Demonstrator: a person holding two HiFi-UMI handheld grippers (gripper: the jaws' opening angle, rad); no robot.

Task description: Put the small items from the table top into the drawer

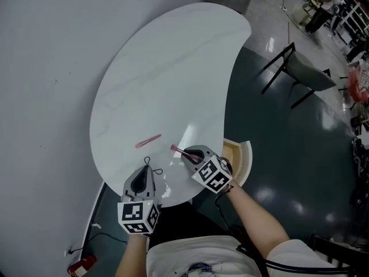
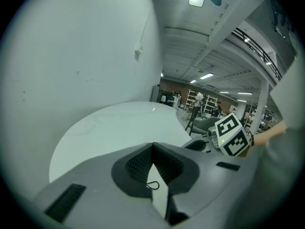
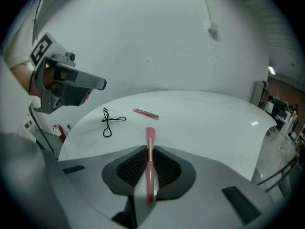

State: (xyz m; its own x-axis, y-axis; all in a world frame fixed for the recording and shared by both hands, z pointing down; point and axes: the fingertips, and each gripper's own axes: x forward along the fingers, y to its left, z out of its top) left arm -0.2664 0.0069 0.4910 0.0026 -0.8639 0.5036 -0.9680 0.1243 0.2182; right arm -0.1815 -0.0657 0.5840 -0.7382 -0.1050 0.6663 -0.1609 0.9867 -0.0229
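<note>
On the white kidney-shaped table [image 1: 173, 68] lie a flat pink item [image 1: 148, 141] and a black wire-loop item [image 1: 151, 167]. My right gripper [image 1: 185, 153] is near the table's front edge, shut on a thin pink stick [image 1: 177, 150]. In the right gripper view the pink stick [image 3: 150, 136] runs between the pads and pokes out ahead of the right gripper [image 3: 149, 151]. My left gripper [image 1: 147, 167] is shut and empty, with its tips over the black loop. In the left gripper view, part of that loop [image 2: 152, 185] shows below the left gripper [image 2: 153, 148]. The drawer [image 1: 241, 160] stands open at the table's right edge.
A grey wall runs along the table's left side. A dark chair [image 1: 300, 71] stands on the glossy floor to the right. A red object [image 1: 81, 265] sits on the floor at lower left. Shelving and people are far behind.
</note>
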